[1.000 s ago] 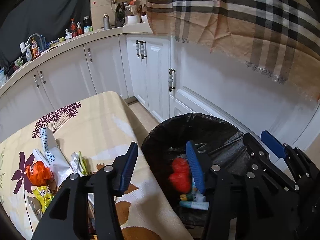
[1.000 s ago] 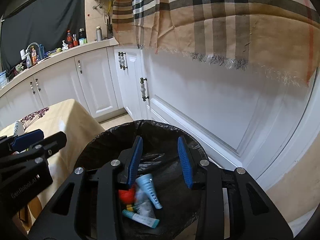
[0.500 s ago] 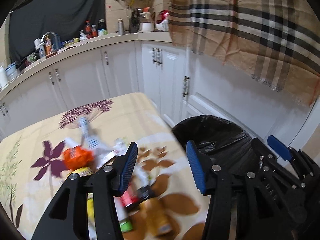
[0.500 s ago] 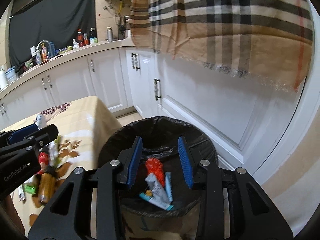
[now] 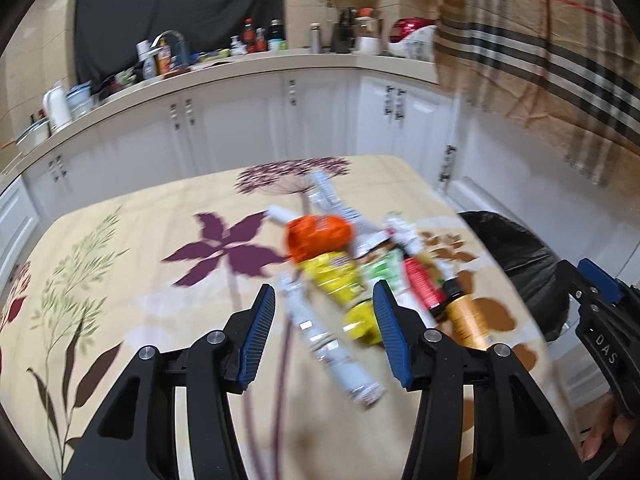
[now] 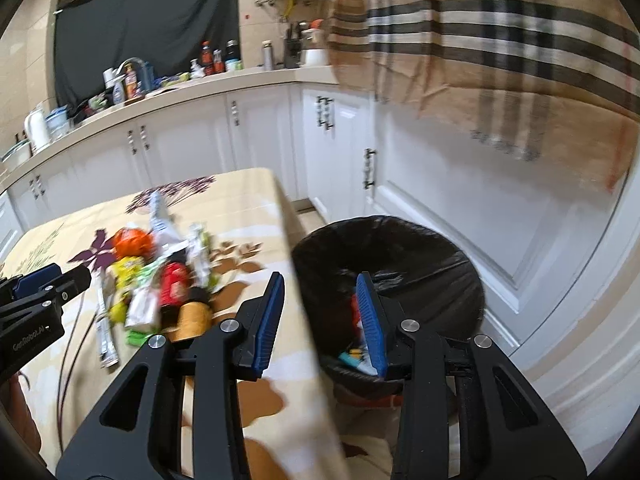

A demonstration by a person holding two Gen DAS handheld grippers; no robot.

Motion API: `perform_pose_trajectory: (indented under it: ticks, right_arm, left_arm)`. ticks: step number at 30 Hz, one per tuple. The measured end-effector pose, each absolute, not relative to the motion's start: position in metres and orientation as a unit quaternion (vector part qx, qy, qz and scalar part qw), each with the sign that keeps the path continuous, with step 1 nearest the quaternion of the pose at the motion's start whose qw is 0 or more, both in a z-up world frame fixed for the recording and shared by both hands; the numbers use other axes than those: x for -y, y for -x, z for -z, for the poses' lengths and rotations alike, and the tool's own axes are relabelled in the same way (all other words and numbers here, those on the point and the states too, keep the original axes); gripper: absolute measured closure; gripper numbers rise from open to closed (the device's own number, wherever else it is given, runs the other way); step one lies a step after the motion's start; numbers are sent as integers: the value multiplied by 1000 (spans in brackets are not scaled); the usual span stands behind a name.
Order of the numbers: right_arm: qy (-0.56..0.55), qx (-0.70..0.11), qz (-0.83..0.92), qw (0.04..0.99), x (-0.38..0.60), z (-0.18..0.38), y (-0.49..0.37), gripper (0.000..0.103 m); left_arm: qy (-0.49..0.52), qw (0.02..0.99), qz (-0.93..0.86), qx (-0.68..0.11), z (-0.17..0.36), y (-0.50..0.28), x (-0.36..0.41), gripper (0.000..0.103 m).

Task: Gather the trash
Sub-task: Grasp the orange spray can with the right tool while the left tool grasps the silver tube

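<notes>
Fingers gaped wide and empty on both: left gripper (image 5: pixel 324 334) over the trash pile (image 5: pixel 340 268), right gripper (image 6: pixel 320 320) above the bin (image 6: pixel 400 264).

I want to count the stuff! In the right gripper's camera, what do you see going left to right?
Left gripper → orange packet → red tube → right gripper → bin.

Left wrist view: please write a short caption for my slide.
Open left gripper above wrappers and tubes on the floral tablecloth, beside the black-lined bin.
</notes>
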State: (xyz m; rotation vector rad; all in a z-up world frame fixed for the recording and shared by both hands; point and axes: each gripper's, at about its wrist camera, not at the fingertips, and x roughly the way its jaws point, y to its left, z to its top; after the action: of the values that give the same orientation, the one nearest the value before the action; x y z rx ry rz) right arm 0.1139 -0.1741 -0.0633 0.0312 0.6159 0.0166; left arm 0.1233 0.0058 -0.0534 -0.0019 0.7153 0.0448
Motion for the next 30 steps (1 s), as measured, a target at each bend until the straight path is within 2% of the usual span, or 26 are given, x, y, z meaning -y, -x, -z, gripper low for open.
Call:
perform_pose_trajectory:
  ticks: [16, 19, 24, 25, 26, 30]
  right_arm:
    - [-6, -383, -86, 920, 109, 85, -123, 67]
    - [-4, -393, -87, 915, 106, 88, -126, 67]
    - [5, -410, -93, 907, 101, 94, -131, 67]
    - [6, -413, -94, 906, 100, 95, -132, 70]
    - [7, -414, -96, 905, 100, 95, -132, 78]
    - [8, -417, -102, 903, 99, 96, -133, 80]
  left_arm:
    - [40, 920, -84, -382, 75, -98, -86, 52]
    - [47, 916, -81, -391, 79, -97, -89, 47]
    - [53, 913, -67, -398, 83, -97, -85, 46]
    - [55, 913, -65, -400, 83, -98, -85, 45]
    - [58, 912, -61, -402, 83, -99, -83, 44]
    - [59, 911, -54, -405, 84, -102, -75, 43]
